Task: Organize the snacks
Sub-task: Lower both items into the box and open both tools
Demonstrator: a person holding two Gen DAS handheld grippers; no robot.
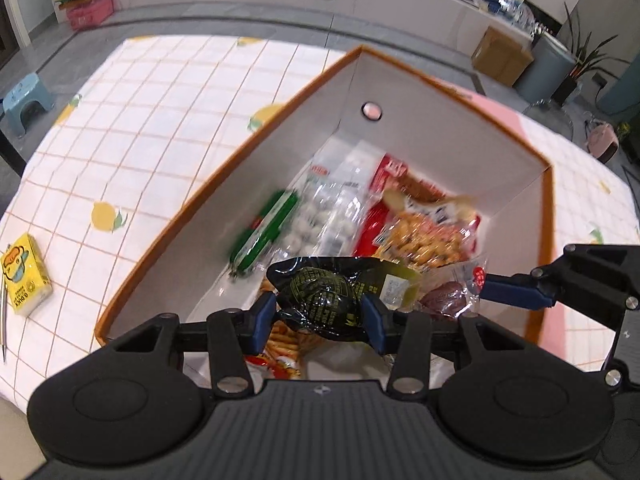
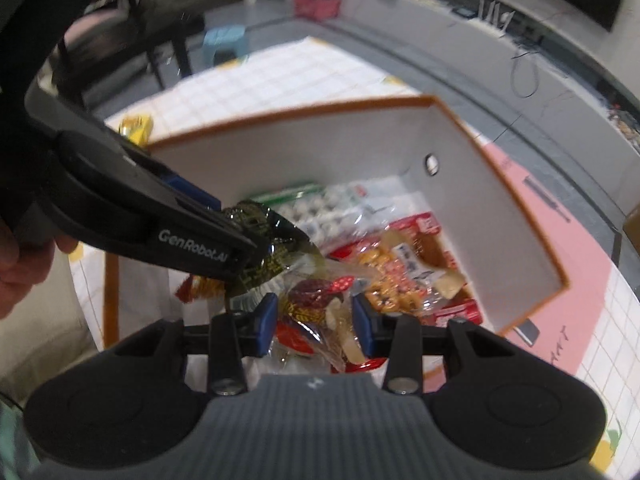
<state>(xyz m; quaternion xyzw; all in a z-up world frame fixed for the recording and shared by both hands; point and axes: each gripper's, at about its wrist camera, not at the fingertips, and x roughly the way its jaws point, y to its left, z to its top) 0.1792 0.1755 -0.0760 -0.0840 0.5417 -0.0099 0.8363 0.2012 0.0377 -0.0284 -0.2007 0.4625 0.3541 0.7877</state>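
A white box with an orange rim (image 1: 224, 176) (image 2: 280, 114) stands on the checked tablecloth. Inside lie a green packet (image 1: 268, 232), a clear bag of white balls (image 1: 320, 208) and a red-orange cracker bag (image 1: 424, 236). My left gripper (image 1: 318, 312) hangs over the box, shut on a black packet with yellow-green print (image 1: 320, 294). In the right wrist view the left gripper (image 2: 256, 258) comes in from the left with that black packet (image 2: 276, 236). My right gripper (image 2: 314, 320) is shut on a clear packet of dark red pieces (image 2: 316, 300). The right gripper (image 1: 486, 286) sits close beside the left.
A yellow tissue pack (image 1: 24, 276) lies on the tablecloth (image 1: 160, 112) left of the box. A pink flat sheet (image 2: 540, 208) lies under the box's right side. A blue stool (image 1: 26, 100) and a cardboard carton (image 1: 500, 56) stand on the floor beyond the table.
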